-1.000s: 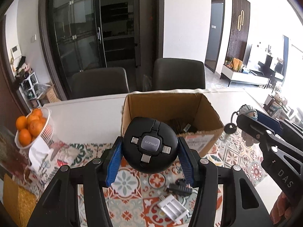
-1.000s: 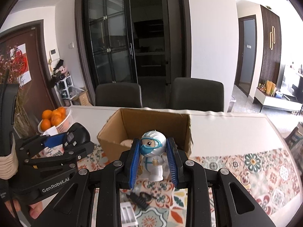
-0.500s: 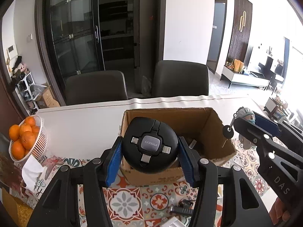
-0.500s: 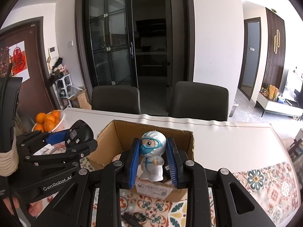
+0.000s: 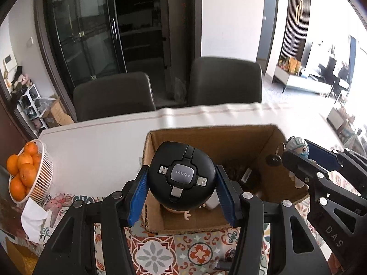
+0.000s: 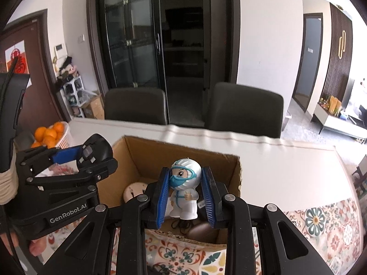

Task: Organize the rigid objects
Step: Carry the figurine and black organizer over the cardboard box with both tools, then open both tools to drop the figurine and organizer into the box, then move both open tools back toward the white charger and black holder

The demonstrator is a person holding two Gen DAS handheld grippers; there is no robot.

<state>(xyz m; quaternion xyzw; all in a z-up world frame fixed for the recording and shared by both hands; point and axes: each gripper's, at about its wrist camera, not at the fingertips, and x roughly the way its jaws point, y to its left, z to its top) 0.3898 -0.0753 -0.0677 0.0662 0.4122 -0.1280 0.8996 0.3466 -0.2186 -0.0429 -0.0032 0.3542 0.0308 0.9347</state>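
Note:
My left gripper point(image 5: 181, 183) is shut on a round black Pisen cable adapter point(image 5: 181, 178) and holds it above the left part of an open cardboard box point(image 5: 240, 135). My right gripper point(image 6: 185, 194) is shut on a small white figurine with a blue mask point(image 6: 184, 192) and holds it above the same box point(image 6: 183, 151). The figurine and its key ring also show in the left wrist view point(image 5: 296, 146). The adapter also shows in the right wrist view point(image 6: 96, 149). Several items lie inside the box, partly hidden.
A white basket of oranges point(image 5: 25, 174) stands at the table's left. Two dark chairs point(image 5: 114, 96) stand behind the white table point(image 5: 96, 146). A patterned mat point(image 5: 179, 249) lies under the box, with small dark items near its front edge.
Both grippers have moved forward and up with their objects, from in front of the box to above its opening. The box now sits closer and lower in both views.

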